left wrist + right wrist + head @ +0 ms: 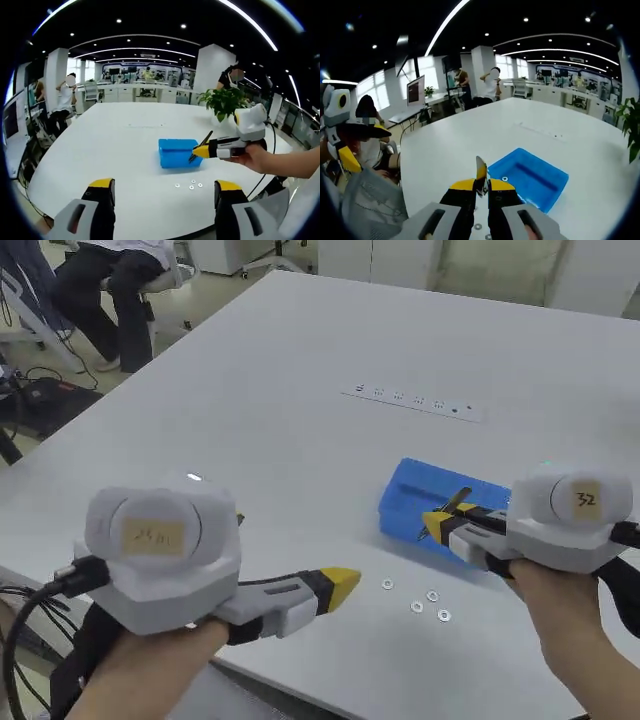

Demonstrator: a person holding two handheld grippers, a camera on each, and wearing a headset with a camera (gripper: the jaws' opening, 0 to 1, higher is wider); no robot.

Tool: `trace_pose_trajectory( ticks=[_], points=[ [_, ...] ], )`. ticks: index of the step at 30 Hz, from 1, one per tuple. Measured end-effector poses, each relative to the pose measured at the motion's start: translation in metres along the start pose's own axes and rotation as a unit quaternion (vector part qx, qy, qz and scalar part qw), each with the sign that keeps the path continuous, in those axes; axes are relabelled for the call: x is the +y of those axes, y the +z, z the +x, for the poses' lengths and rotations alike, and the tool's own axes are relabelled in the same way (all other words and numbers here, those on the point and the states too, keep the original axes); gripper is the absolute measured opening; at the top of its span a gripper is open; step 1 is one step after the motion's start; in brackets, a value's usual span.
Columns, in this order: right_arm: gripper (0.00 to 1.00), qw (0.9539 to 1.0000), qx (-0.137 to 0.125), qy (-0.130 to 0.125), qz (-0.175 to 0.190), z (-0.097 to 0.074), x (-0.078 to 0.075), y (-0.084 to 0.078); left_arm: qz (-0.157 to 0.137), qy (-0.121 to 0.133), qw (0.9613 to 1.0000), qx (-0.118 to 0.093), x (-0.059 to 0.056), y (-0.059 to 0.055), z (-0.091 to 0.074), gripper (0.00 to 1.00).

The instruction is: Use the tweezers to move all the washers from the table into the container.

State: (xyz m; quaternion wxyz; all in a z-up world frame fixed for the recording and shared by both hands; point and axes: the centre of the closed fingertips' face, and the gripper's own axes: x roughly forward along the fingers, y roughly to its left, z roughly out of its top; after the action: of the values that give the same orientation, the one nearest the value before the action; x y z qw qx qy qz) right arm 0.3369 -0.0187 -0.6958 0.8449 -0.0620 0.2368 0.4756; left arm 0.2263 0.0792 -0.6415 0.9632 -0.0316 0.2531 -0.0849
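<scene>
Clamping tweezers (457,504), right hand-held gripper (437,527) covers part of container (410,487)

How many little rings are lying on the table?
4, all near the blue container: one washer apart, three close together. More may be hidden.

Evenly bright under rows of ceiling lights (183,26), with faint soft shadows on the white table (300,390) and strong fisheye bending at gripper-view edges.

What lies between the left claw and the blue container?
Small silver metal ring washers lie loose on the white tabletop there, before the blue rectangular plastic container, in the left gripper view.
</scene>
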Motion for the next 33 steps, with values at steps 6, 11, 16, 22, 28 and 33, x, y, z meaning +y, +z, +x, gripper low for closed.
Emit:
trace_pose_trajectory(
  ticks=[6, 11, 16, 22, 28, 33],
  points=[
    [0.05, 0.9999, -0.003, -0.005, 0.009, -0.005, 0.010, -0.002, 0.019, -0.011, 0.9996, -0.019, 0.002, 0.011, 0.000, 0.87],
    [0.05, 0.9996, -0.013, -0.021, 0.016, -0.002, 0.018, 0.001, 0.039, -0.032, 0.9984, -0.025, 0.006, 0.016, 0.002, 0.91],
    [0.05, 0.9983, -0.016, -0.045, 0.034, 0.002, 0.025, 0.000, 0.085, -0.077, 0.9930, -0.027, 0.008, 0.024, -0.002, 0.93],
    [0.05, 0.9949, -0.007, -0.081, 0.059, 0.010, 0.028, -0.016, 0.085, -0.113, 0.9896, -0.030, 0.012, 0.027, -0.001, 0.95],
    [0.05, 0.9922, 0.008, -0.102, 0.072, 0.018, 0.029, -0.030, 0.103, -0.131, 0.9857, -0.023, 0.017, 0.024, -0.001, 0.96],
    [0.05, 0.9921, 0.014, -0.101, 0.073, 0.024, 0.028, -0.032, 0.099, -0.125, 0.9869, -0.025, 0.022, 0.023, 0.003, 0.96]
  ],
)
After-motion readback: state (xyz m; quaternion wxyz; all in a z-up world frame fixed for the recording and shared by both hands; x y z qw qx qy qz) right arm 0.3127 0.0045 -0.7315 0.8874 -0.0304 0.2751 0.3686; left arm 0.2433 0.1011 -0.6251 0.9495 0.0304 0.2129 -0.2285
